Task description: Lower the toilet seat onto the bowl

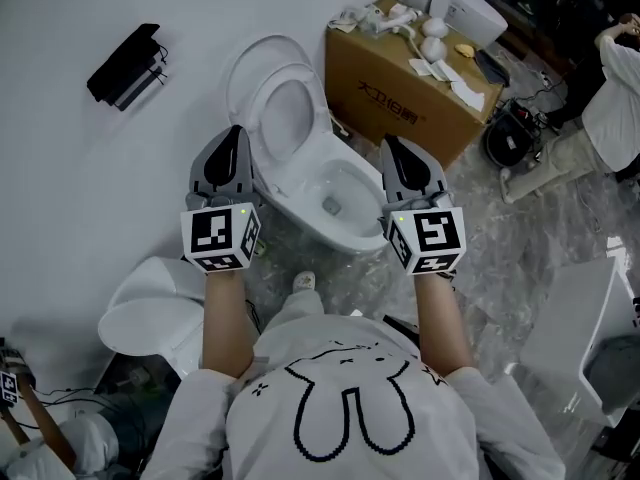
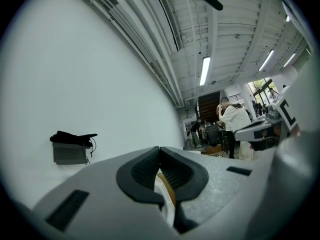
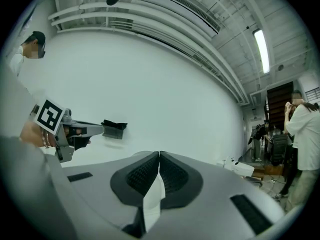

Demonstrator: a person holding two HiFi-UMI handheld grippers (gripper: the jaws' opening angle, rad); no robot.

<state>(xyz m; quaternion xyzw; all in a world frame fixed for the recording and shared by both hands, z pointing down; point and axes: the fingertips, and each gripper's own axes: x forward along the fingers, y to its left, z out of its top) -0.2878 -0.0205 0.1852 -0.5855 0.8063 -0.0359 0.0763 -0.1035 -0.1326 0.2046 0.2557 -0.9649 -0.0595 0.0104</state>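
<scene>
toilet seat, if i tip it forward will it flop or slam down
Probably stiff: the toilet seat looks like one hard white ring, so it should swing whole rather than flex. It stands raised at the back of the bowl, so once tipped forward it may fall and bang unless eased down. Its smooth surface is likely slippery.

An industrial workshop hall is showing: an unplumbed white ceramic toilet (image 1: 320,183) is standing on crinkled plastic floor sheeting (image 1: 500,253) beside a brown cardboard box (image 1: 395,98), under exposed white ceiling pipes (image 2: 165,14) and a long strip light (image 2: 204,70).
</scene>
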